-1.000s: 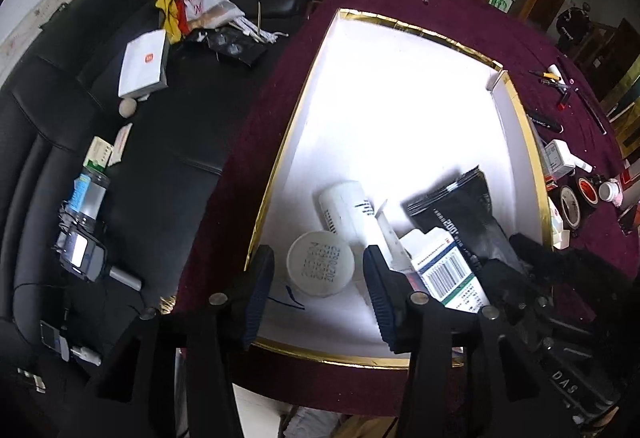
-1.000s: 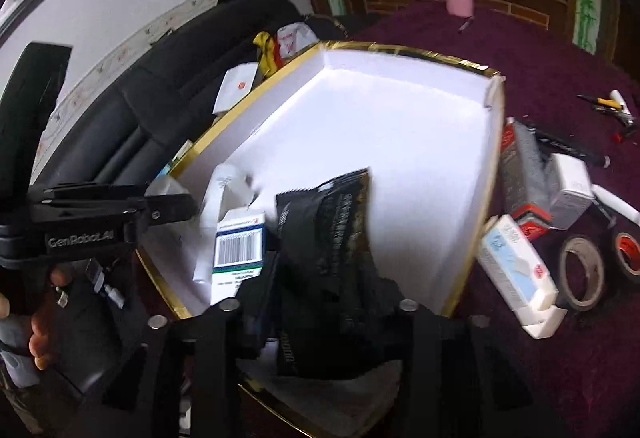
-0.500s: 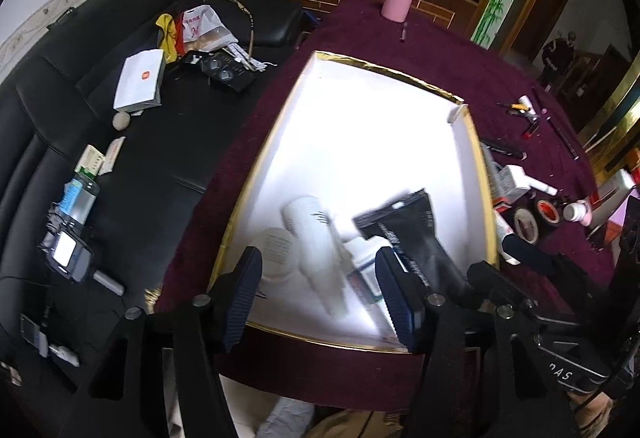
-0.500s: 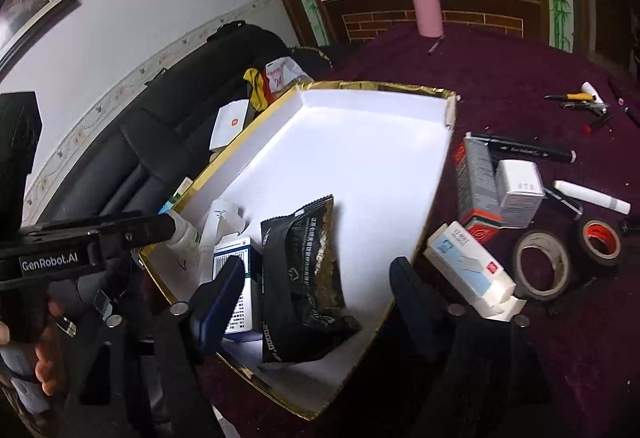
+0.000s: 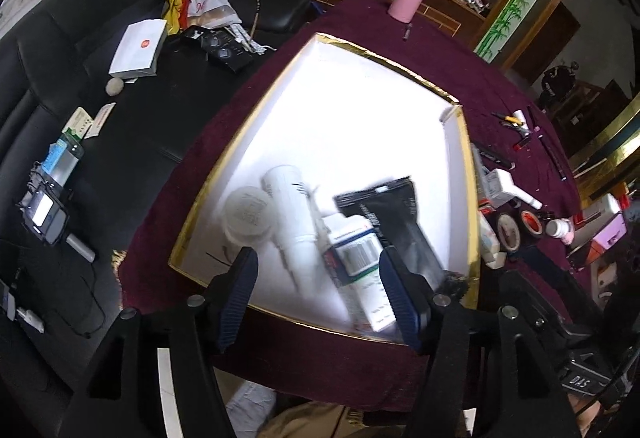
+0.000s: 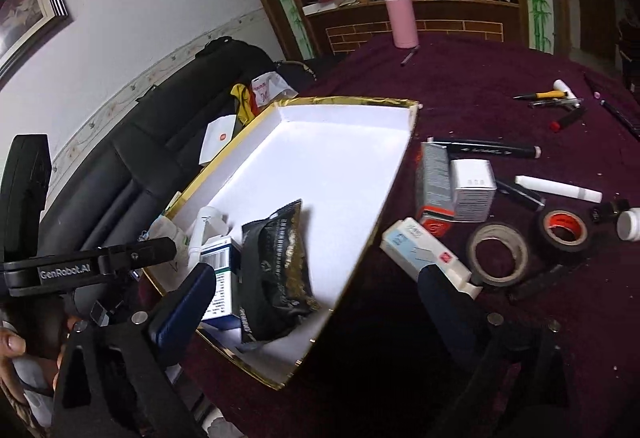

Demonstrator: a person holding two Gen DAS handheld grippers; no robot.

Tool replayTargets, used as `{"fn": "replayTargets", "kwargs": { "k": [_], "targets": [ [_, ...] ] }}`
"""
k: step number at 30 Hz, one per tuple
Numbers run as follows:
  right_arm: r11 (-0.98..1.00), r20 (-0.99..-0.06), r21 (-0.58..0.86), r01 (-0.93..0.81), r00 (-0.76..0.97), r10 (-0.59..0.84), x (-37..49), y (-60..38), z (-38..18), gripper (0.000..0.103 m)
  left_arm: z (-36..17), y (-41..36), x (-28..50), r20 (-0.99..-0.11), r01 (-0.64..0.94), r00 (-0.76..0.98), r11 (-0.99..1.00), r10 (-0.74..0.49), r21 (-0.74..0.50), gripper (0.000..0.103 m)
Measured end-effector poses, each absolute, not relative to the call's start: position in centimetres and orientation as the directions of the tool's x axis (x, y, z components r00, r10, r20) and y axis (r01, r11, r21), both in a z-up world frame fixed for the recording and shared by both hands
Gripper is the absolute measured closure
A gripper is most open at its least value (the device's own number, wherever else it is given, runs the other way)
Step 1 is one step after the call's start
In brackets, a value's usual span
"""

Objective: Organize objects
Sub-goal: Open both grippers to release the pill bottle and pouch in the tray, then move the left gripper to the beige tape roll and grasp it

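Note:
A gold-rimmed white box (image 5: 464,142) (image 6: 394,174) lies on the maroon table. At its near end rest a round white lid (image 5: 247,213), a white tube (image 5: 291,212), a barcoded carton (image 5: 358,254) (image 6: 218,278) and a black pouch (image 5: 404,222) (image 6: 278,270). My left gripper (image 5: 320,290) hovers above the box's near edge, jaws opening, nothing between its pads. My right gripper (image 6: 316,302) hangs over the box's near corner, jaws opening wide and clear of the pouch. The other gripper's black body (image 6: 88,266) shows at the left of the right wrist view.
Right of the box lie a white-blue carton (image 6: 428,252), two upright small boxes (image 6: 454,186), two tape rolls (image 6: 498,254), markers (image 6: 484,149) and a small bottle (image 6: 628,224). A pink tumbler (image 6: 402,20) stands far back. A black sofa (image 5: 120,110) with clutter runs along the left.
Both grippers opened and drew back and up from the box. The right one let go of the black pouch, which now lies in the box. The left jaws widened with nothing in them.

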State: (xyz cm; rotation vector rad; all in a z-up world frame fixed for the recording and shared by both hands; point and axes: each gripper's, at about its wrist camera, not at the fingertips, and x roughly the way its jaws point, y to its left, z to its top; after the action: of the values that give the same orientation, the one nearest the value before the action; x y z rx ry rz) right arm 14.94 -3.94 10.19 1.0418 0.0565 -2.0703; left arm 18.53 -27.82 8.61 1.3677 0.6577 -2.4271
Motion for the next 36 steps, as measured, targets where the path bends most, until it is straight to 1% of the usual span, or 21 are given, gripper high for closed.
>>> {"fn": "replayTargets", "kwargs": {
  "k": [4, 8, 11, 17, 22, 26, 27, 29, 32, 34, 36],
  "targets": [
    [-0.696, -0.688, 0.293, 0.655, -0.361, -0.629, 14.8, -2.4, 10.2, 0.0, 8.9, -26.7, 18.4, -0.839, 0.423, -0.544, -0.857, 0.018, -0.293, 0.033],
    [-0.712, -0.69, 0.301, 0.634, -0.37, -0.622, 14.6, -1.0, 10.1, 0.0, 8.9, -25.2, 18.3, -0.828, 0.397, -0.56, -0.865, 0.036, -0.307, 0.029],
    [-0.734, -0.689, 0.281, 0.618, -0.403, -0.603, 14.7, 0.9, 10.0, 0.0, 8.6, -24.1, 17.9, -0.831, 0.366, -0.552, -0.875, 0.072, -0.319, 0.029],
    [-0.823, -0.701, 0.253, 0.509, -0.49, -0.519, 14.3, 7.1, 9.2, 0.0, 7.9, -21.0, 17.0, -0.838, 0.281, -0.529, -0.904, 0.133, -0.321, 0.029],
    [-0.88, -0.715, 0.26, 0.397, -0.534, -0.452, 13.6, 11.6, 8.7, 0.0, 7.7, -16.7, 15.9, -0.822, 0.157, -0.522, -0.922, 0.225, -0.353, 0.029],
    [-0.894, -0.713, 0.282, 0.347, -0.549, -0.437, 13.0, 13.2, 8.6, 0.0, 7.0, -12.3, 14.8, -0.805, 0.027, -0.494, -0.92, 0.328, -0.391, 0.029],
    [-0.896, -0.711, 0.284, 0.342, -0.551, -0.436, 12.8, 13.3, 8.7, 0.0, 6.8, -11.7, 14.6, -0.805, 0.01, -0.488, -0.92, 0.338, -0.393, 0.029],
    [-0.896, -0.707, 0.284, 0.34, -0.557, -0.436, 12.7, 13.5, 8.9, 0.0, 5.7, -9.9, 13.8, -0.814, -0.017, -0.469, -0.925, 0.342, -0.378, 0.029],
    [-0.896, -0.709, 0.28, 0.345, -0.555, -0.436, 12.6, 13.5, 8.8, 0.0, 4.0, -8.8, 12.9, -0.834, -0.014, -0.431, -0.927, 0.345, -0.376, 0.029],
    [-0.892, -0.712, 0.28, 0.355, -0.546, -0.441, 12.7, 13.3, 8.6, 0.0, 3.2, -8.4, 12.5, -0.859, -0.002, -0.426, -0.949, 0.285, -0.314, 0.029],
    [-0.889, -0.713, 0.28, 0.362, -0.542, -0.445, 12.7, 13.1, 8.4, 0.0, 3.0, -8.4, 12.2, -0.87, 0.007, -0.426, -0.96, 0.25, -0.279, 0.029]
  ]
}}
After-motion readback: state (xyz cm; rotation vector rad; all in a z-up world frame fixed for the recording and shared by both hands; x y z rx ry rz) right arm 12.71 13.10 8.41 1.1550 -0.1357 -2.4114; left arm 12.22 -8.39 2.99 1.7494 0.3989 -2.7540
